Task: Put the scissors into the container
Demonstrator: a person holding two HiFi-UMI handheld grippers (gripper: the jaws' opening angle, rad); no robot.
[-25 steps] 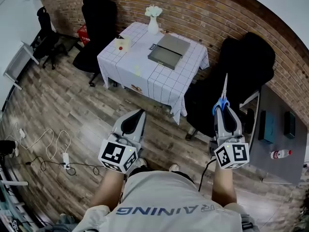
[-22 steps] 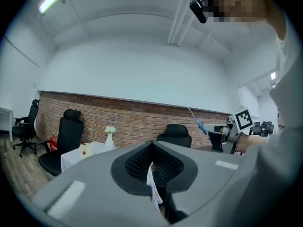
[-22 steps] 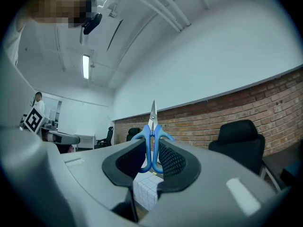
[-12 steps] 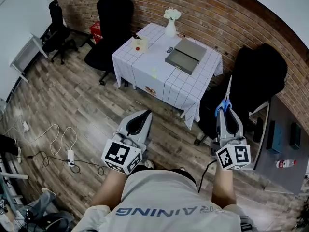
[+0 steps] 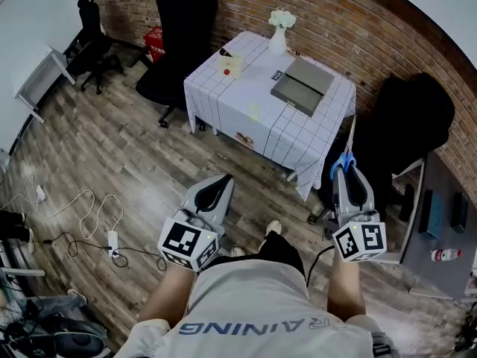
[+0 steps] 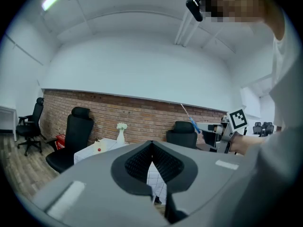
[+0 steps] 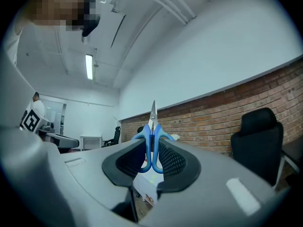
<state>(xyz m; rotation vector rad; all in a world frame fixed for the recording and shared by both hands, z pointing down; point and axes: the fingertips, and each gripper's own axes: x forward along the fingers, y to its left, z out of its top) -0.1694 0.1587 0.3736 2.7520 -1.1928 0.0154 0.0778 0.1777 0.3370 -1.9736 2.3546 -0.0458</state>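
Blue-handled scissors (image 5: 343, 159) stand blades-up in my right gripper (image 5: 347, 173), which is shut on the handles; in the right gripper view the scissors (image 7: 152, 137) sit pinched between the black pads. My left gripper (image 5: 213, 189) is shut with nothing in it, its jaws meeting at the middle of the left gripper view (image 6: 151, 150). Both are held over the wooden floor, short of the table. A flat grey container (image 5: 302, 86) lies on the white checked tablecloth (image 5: 246, 110) ahead. From the left gripper view I see the scissors (image 6: 191, 120) off to the right.
A white vase with flowers (image 5: 279, 34) and a small beige box (image 5: 229, 63) also stand on the table. Black office chairs stand at the table's left (image 5: 179, 43) and right (image 5: 406, 125). A grey desk (image 5: 440, 230) is at far right. Cables (image 5: 82, 222) lie on the floor at left.
The table has shifted right and closer in the head view as the person walks toward it. Both grippers keep their pose, the scissors still held.
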